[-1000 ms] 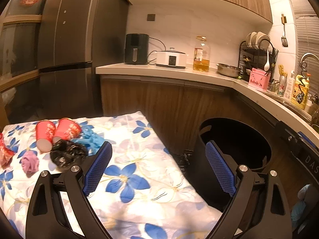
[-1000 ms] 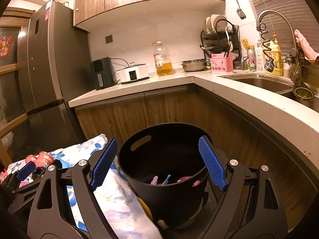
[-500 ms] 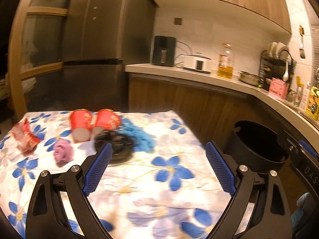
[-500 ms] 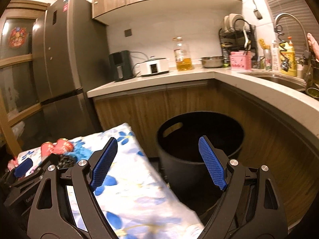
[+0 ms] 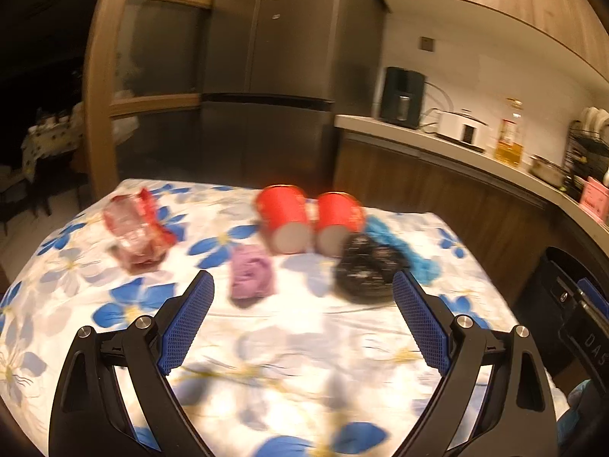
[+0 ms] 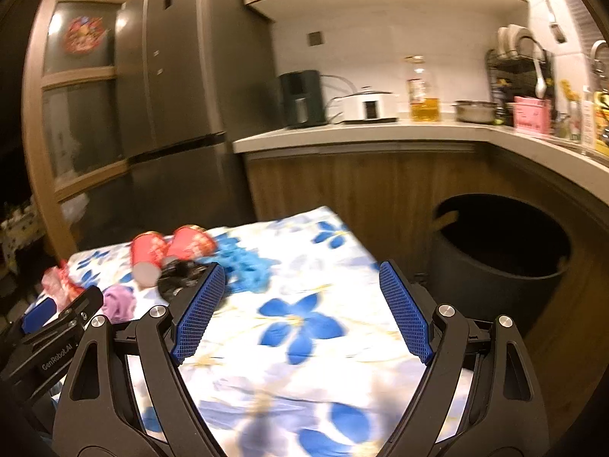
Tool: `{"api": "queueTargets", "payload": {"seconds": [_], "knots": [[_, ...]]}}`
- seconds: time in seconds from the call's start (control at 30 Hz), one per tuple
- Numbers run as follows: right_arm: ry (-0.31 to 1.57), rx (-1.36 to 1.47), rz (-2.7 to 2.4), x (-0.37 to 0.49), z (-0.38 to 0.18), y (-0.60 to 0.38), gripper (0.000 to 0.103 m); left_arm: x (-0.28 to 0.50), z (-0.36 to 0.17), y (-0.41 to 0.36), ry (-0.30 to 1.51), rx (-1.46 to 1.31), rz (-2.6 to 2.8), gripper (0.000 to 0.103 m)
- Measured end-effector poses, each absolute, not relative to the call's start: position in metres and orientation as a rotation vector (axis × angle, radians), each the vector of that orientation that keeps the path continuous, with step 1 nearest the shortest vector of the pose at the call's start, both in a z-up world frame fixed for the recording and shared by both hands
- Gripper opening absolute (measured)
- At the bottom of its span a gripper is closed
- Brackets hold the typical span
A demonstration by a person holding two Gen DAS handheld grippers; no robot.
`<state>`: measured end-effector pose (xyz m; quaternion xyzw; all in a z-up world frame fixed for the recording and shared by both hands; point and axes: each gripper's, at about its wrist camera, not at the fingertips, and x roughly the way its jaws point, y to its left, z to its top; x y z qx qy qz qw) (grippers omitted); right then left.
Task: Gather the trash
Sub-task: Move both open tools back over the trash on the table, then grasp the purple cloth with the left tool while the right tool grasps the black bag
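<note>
Trash lies on a table with a blue-flowered cloth (image 5: 304,342): two red paper cups (image 5: 283,217) on their sides, a black crumpled bag (image 5: 365,270), a blue crumpled glove (image 5: 396,243), a purple wad (image 5: 251,272) and a red-and-clear wrapper (image 5: 133,228). My left gripper (image 5: 300,320) is open above the cloth, just short of the purple wad and black bag, holding nothing. My right gripper (image 6: 300,308) is open and empty over the table's right part; the cups (image 6: 152,255), black bag (image 6: 179,280) and blue glove (image 6: 243,262) lie to its left. A black bin (image 6: 498,262) stands right of the table.
A grey fridge (image 6: 182,95) stands behind the table. The kitchen counter (image 6: 380,133) carries an air fryer, a white cooker, an oil bottle, a steel bowl and a dish rack. Wooden cabinets run under it. The left gripper's body (image 6: 49,339) shows at the right wrist view's lower left.
Both grippers have swung left from the black bin to the table. The trash now lies straight ahead of the left gripper and nearer. Both stay open and empty.
</note>
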<state>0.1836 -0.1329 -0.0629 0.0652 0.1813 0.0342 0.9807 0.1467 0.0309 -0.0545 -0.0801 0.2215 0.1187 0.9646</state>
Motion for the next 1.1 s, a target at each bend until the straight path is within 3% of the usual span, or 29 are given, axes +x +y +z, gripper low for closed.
{"api": "queueTargets", "payload": {"seconds": [0.83, 0.93, 1.1], "knots": [[0.54, 0.153, 0.19, 0.285, -0.111, -0.035, 0.082, 0.193, -0.072, 0.098, 0.501, -0.226, 0.286, 0.091], [0.574, 0.145, 0.193, 0.291, -0.117, -0.032, 0.076, 0.197, -0.075, 0.099, 0.512, -0.234, 0.286, 0.091], [0.623, 0.139, 0.203, 0.3, -0.124, -0.03, 0.049, 0.202, -0.079, 0.103, 0.531, -0.252, 0.287, 0.091]]}}
